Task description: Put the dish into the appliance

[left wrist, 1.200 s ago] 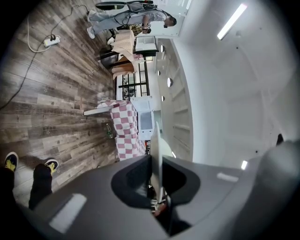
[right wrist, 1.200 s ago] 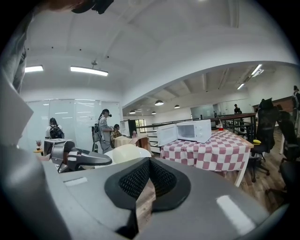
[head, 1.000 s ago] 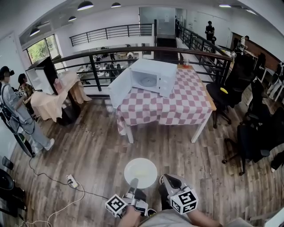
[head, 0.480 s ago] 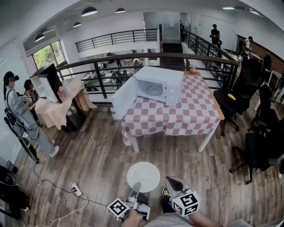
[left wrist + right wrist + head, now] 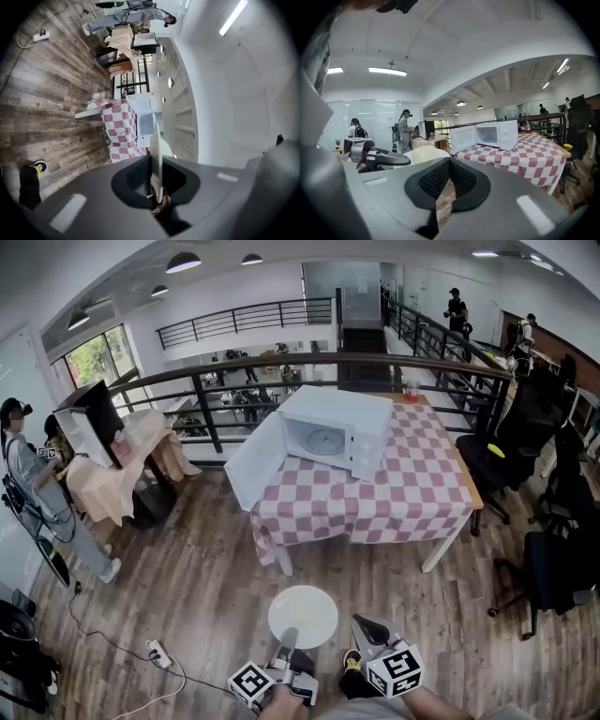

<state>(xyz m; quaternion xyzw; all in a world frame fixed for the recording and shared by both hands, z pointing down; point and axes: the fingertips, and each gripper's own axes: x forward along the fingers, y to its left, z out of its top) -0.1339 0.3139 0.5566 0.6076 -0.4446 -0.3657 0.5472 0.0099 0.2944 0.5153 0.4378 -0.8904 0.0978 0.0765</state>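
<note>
Head view: left gripper (image 5: 287, 639) clamps dish (image 5: 303, 614); microwave (image 5: 339, 433) stands open.

Microwave (image 5: 349, 432) is up on the table (image 5: 403, 493), far-left end, its door swung out past the table's left edge. Railing (image 5: 213, 413) runs behind the table, chairs (image 5: 511, 460) to its right. Dish (image 5: 302, 615) is out in front of the table, above the floor (image 5: 187, 568).

approach: microwave (image 5: 336, 432) and checked table (image 5: 412, 498) now larger and closer ahead of the left gripper (image 5: 287, 637) than a second ago | floor: power strip (image 5: 157, 654) has slipped back, nearly level with that gripper, off to its left | right: black chairs (image 5: 561, 563) sit further out from the right gripper (image 5: 368, 626)
</note>
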